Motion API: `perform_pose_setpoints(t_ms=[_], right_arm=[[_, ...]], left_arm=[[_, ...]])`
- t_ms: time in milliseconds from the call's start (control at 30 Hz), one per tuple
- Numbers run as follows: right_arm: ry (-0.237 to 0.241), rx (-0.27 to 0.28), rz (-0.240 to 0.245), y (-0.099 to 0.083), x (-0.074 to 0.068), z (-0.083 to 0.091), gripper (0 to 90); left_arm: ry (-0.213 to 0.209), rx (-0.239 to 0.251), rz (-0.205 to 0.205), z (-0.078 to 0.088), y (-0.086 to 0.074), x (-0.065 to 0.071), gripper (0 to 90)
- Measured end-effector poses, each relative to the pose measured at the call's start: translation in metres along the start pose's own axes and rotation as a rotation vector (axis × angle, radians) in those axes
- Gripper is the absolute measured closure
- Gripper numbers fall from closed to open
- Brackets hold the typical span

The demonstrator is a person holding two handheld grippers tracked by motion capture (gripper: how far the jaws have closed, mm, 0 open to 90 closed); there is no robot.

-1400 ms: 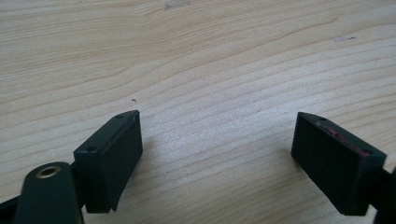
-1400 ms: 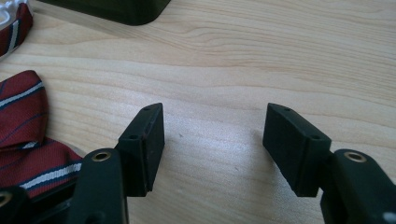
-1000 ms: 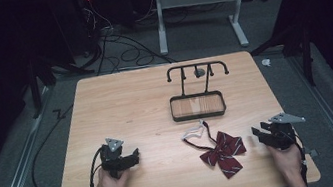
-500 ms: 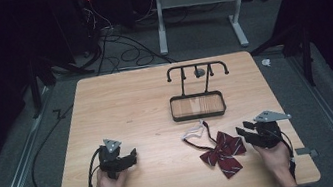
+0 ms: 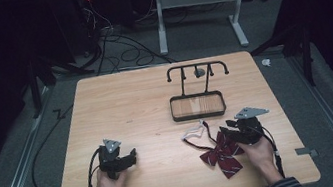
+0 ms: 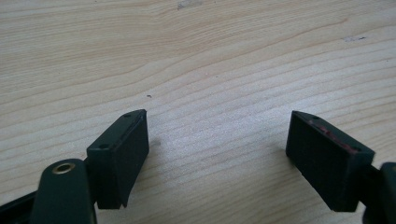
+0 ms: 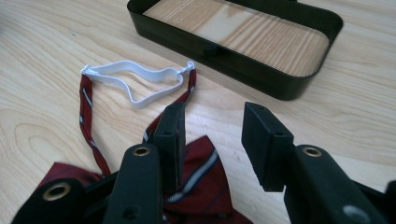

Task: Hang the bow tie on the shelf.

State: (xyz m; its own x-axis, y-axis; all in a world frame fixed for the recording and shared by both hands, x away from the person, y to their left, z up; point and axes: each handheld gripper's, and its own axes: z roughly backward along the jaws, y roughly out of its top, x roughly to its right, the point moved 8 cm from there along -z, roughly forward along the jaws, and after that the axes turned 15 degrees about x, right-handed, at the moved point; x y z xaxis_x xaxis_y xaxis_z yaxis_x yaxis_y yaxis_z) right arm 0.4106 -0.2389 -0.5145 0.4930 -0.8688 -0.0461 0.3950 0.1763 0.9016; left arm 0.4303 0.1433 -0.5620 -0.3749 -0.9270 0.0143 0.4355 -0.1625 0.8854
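A dark red striped bow tie (image 5: 222, 154) lies on the wooden table (image 5: 131, 109) near the front right, its red strap and white elastic loop (image 5: 195, 133) trailing toward the back left. My right gripper (image 5: 231, 131) hovers at the bow tie's right upper edge, open; in the right gripper view its jaws stand apart over the red cloth (image 7: 201, 186), with the white elastic loop (image 7: 135, 81) beyond. My left gripper (image 5: 131, 157) rests at the front left, open over bare wood, its fingers (image 6: 123, 156) wide apart with nothing between them.
A black rectangular tray (image 5: 199, 115) with a black hook rack (image 5: 196, 71) rising behind it stands at the middle right; the tray (image 7: 261, 70) is just beyond the bow tie. Cables and a desk frame lie on the floor behind the table.
My right gripper has moved left from the table's right edge to the bow tie. The left gripper has stayed in place.
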Motion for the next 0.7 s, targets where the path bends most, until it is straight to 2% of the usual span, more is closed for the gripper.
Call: perform_pose_setpoints(t_ms=[300,400,700], right_arm=[[0.028,-0.042,0.014,0.006,-0.009,-0.022,65.6],[0.04,-0.061,0.003,0.005,-0.011,-0.033,66.2],[0.052,-0.086,-0.014,0.005,-0.013,-0.048,67.5]], left_arm=[[0.0,0.0,0.0,0.0,0.0,0.0,21.6],[0.0,0.0,0.0,0.0,0.0,0.0,21.6],[0.0,0.0,0.0,0.0,0.0,0.0,21.5]])
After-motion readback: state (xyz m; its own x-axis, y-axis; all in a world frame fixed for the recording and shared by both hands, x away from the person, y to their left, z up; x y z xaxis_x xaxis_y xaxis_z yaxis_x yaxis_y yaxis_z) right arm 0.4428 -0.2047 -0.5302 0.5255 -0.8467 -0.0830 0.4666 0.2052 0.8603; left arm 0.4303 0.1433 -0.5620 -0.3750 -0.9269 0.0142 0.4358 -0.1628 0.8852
